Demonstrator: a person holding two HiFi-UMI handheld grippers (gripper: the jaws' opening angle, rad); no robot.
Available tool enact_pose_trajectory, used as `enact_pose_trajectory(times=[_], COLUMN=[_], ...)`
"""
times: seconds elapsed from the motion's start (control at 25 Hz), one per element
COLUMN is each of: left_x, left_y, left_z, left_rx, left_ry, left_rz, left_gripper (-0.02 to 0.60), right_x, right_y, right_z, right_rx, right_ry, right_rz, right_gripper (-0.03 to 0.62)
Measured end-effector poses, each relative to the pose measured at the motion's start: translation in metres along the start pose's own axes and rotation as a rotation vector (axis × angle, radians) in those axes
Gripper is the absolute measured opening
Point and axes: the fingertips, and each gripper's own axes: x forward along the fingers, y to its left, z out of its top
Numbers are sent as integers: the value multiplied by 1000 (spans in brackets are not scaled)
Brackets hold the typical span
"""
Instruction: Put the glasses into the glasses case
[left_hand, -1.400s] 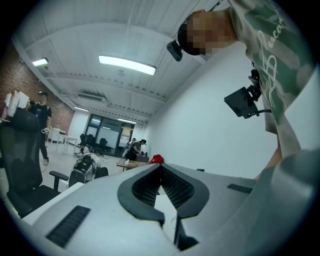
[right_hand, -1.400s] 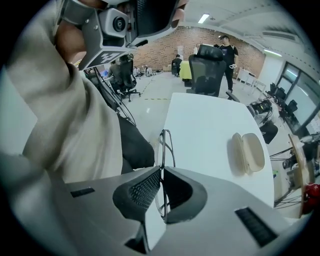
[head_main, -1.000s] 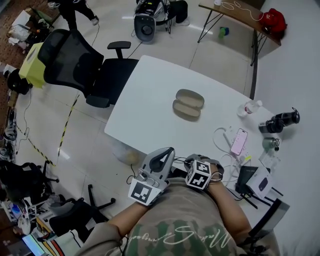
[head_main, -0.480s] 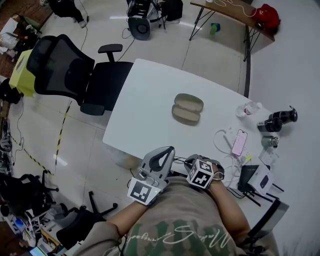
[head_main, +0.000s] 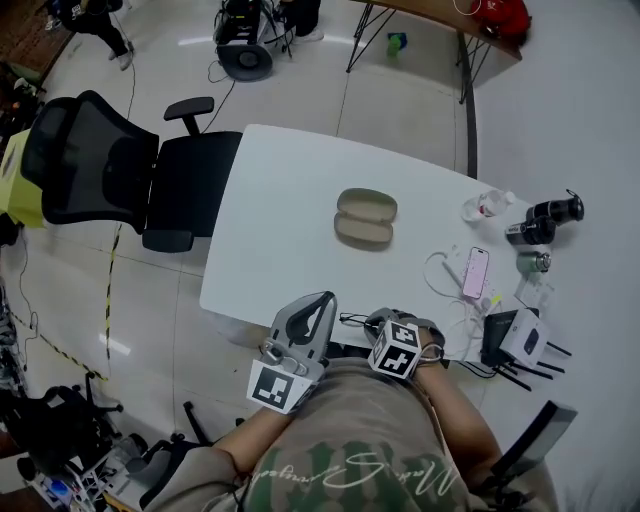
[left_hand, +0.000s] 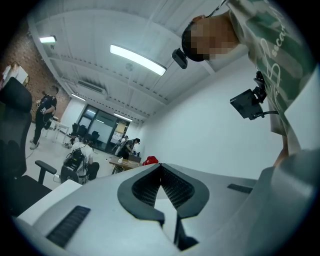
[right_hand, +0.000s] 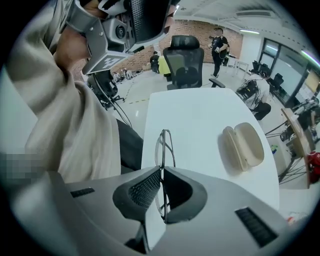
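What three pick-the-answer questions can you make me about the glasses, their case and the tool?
1. Where is the glasses case?
A. on the white table
B. on the black chair
C. on the floor

2. What colour is it?
A. red
B. beige
C. blue

3. What is the right tool doing?
A. open and empty
B. shut on a phone
C. shut on the glasses

Answers: 1 A, the case lies open on the table top. 2 B, both halves look pale beige. 3 C, the right gripper view shows the thin frame pinched between its jaws.
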Motion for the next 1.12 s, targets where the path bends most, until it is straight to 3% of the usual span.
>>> enact_pose_trajectory(times=[0.24,0.56,0.92,1.12], left_x=[14,34,45,48], left_y=[0,-12,-2,-3], left_z=[-5,-8,-15,-10], left_rx=[-7,15,-44,-34], left_ry=[11,14,25,-7], left_rz=[-8,12,63,39], left_gripper=[8,8,8,8], right_x=[6,3,-1,2], right_y=[-2,-19,-48,-56], right_z=[-1,-1,2,5], right_rx=[26,-32,-68,-78], right_ry=[-6,-23,-27,-40], right_rz=[18,53,70,65], right_gripper=[31,31,31,31])
